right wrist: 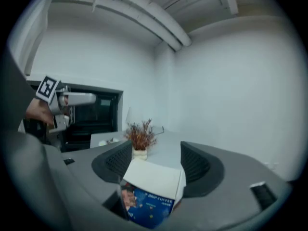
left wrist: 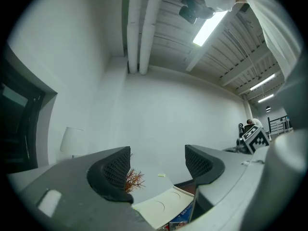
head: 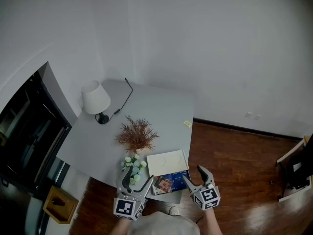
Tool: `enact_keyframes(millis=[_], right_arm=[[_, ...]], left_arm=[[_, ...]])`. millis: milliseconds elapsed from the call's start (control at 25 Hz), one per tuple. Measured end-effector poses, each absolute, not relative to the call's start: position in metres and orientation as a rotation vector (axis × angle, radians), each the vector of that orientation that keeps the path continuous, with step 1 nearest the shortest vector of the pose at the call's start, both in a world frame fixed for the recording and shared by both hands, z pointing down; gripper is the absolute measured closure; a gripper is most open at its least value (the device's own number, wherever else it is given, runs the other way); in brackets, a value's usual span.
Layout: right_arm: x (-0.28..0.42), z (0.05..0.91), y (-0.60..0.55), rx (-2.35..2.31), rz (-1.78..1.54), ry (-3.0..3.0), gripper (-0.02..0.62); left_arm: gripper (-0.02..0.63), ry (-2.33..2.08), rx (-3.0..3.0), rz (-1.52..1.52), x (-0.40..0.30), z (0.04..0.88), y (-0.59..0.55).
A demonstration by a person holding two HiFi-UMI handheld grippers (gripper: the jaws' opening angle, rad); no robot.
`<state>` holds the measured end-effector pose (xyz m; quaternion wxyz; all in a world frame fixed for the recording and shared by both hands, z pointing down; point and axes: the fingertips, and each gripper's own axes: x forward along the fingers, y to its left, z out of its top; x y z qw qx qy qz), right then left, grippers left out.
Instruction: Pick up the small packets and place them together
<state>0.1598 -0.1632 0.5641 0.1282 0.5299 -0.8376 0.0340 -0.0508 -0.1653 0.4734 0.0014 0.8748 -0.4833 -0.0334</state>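
Two claws released and empty: the drip coffee box (head: 168, 183) sits just ahead of my right claw (head: 194, 175), low between its spread jaws, not gripped, while one loose small packet (head: 187, 124) lies well ahead of it, farther from my left claw (head: 138, 177).

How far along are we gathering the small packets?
Nothing looks done: one small pale packet lies near the right edge of the grey table. Nothing is held; the left gripper and right gripper are open, the right facing the blue coffee box with white lid. Picking and grouping remain.
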Motion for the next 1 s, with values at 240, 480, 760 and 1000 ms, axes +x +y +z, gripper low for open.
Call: enact_keyframes(millis=[240,480,760,1000], right_arm=[[0.151,0.696,-0.167,1.081,0.209,-2.204,0.287],[0.137,0.776,-0.167,0.659,0.152,-1.984,0.277],[0.147,0.825,-0.172,0.539,0.128,-1.775,0.245],[0.146,0.842,-0.177,0.572,0.157,-1.733,0.195]], left_arm=[[0.249,-1.542,2.735,-0.062,-0.057,0.48,-0.161],[0.249,-1.569,2.731,-0.04,-0.063,0.483,-0.157],[0.249,-1.59,2.735,-0.008,-0.068,0.482,-0.153],[0.249,-1.612,2.712,0.022,-0.078,0.487,-0.151]])
